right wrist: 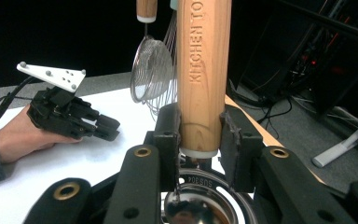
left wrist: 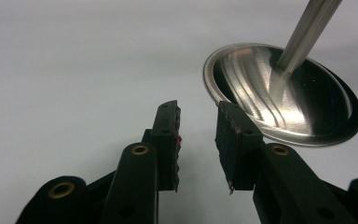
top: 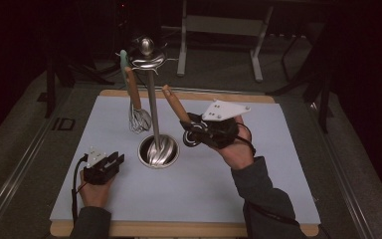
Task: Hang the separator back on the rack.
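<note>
A steel utensil stand rises from a round base (top: 158,151) (left wrist: 284,93) on a pole (top: 152,99) (left wrist: 307,32). My right gripper (top: 189,127) (right wrist: 200,126) is shut on the wooden handle (top: 174,103) (right wrist: 203,70) of a utensil, held tilted just right of the pole. The utensil's steel end (right wrist: 189,205) shows below the jaws. My left gripper (top: 107,167) (left wrist: 198,116) rests open on the white mat, left of the base, with nothing between its jaws. It also appears at the left (right wrist: 72,116) of the right gripper view.
A wooden-handled mesh strainer (top: 133,92) (right wrist: 151,70) and a teal-handled whisk (top: 123,59) hang from the stand's top hooks (top: 148,59). The white mat (top: 204,189) lies on a wood-edged table. Dark floor and a metal frame (top: 219,30) lie beyond.
</note>
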`<state>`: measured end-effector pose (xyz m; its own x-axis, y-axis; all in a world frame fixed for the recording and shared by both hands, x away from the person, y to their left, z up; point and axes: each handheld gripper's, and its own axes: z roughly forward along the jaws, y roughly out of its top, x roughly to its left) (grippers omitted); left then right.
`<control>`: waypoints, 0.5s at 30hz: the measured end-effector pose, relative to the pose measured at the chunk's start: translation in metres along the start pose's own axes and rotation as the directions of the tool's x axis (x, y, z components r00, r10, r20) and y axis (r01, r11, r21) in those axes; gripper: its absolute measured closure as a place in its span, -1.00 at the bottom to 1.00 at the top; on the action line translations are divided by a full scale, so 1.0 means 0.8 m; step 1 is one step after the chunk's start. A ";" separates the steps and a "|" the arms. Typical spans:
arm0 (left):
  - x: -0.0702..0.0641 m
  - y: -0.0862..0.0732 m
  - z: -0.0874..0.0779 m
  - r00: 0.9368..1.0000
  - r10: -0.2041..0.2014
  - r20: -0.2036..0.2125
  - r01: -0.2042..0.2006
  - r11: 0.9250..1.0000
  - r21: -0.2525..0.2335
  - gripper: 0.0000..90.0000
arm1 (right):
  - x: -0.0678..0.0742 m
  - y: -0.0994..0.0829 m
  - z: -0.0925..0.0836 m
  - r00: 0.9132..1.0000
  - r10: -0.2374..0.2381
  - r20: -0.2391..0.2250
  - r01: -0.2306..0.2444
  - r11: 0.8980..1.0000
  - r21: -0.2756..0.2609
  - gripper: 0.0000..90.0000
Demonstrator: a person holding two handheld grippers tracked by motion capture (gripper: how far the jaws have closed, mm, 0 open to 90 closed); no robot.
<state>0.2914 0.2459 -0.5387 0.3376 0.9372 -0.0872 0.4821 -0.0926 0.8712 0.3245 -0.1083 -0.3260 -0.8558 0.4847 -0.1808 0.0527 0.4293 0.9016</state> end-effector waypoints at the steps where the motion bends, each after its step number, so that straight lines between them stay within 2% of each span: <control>1: 0.000 0.000 0.000 1.000 0.000 0.000 0.000 1.000 0.001 0.54 | 0.000 0.001 -0.001 1.000 0.000 0.000 0.000 1.000 -0.002 0.56; 15: 0.000 0.000 0.000 1.000 0.000 0.000 0.000 1.000 0.001 0.54 | 0.003 0.018 -0.009 1.000 -0.016 0.006 0.016 0.999 -0.044 0.56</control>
<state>0.2916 0.2458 -0.5387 0.3378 0.9371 -0.0873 0.4827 -0.0929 0.8708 0.3197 -0.1068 -0.3101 -0.8532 0.4827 -0.1977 0.0162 0.4034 0.9149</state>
